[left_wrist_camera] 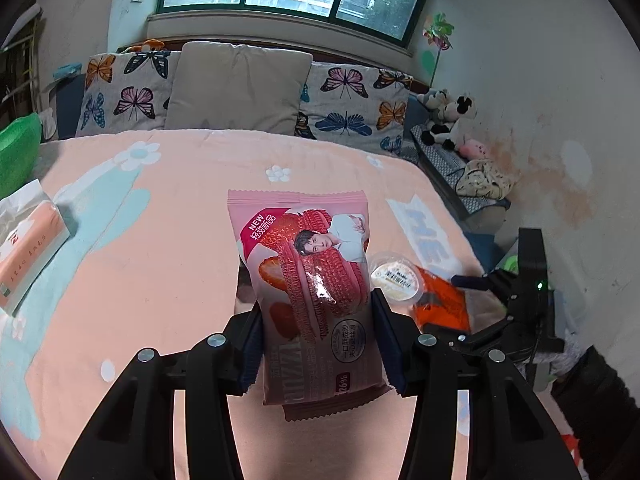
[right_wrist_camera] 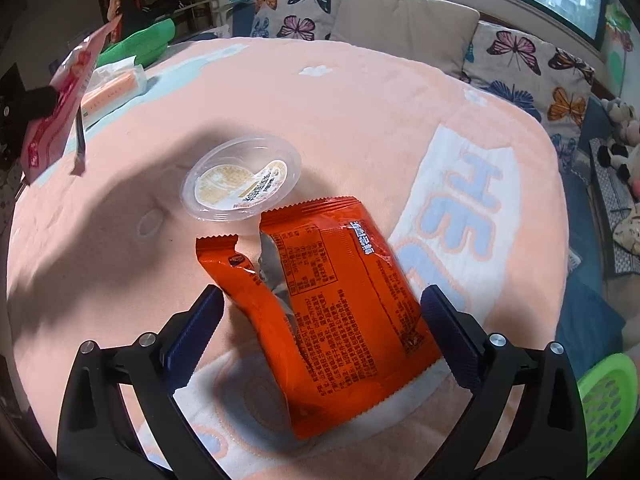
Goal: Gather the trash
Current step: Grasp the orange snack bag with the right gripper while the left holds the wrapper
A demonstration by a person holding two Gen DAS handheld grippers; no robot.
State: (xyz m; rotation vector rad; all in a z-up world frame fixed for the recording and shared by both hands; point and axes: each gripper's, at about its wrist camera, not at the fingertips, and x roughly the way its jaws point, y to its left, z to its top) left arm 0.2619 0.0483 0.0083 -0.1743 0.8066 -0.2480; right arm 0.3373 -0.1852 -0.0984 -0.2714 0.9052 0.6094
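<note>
My left gripper (left_wrist_camera: 316,328) is shut on a pink strawberry snack wrapper (left_wrist_camera: 308,264), holding it upright above the peach bedspread (left_wrist_camera: 160,260); the same wrapper (right_wrist_camera: 56,108) shows at the far left of the right wrist view. A torn orange wrapper (right_wrist_camera: 340,312) lies flat on the bed between the wide-open fingers of my right gripper (right_wrist_camera: 320,312), whose pads do not touch it. Just beyond it sits a clear plastic cup (right_wrist_camera: 240,178) with a peeled foil lid. In the left wrist view the cup (left_wrist_camera: 396,280) and orange wrapper (left_wrist_camera: 444,300) lie to the right, beside the right gripper (left_wrist_camera: 480,296).
A tissue pack (left_wrist_camera: 28,252) lies at the bed's left edge by a green bag (left_wrist_camera: 18,152). Butterfly pillows (left_wrist_camera: 352,100) and a beige cushion (left_wrist_camera: 236,84) line the headboard. Plush toys (left_wrist_camera: 452,120) sit by the right wall. A green basket (right_wrist_camera: 608,400) shows at lower right.
</note>
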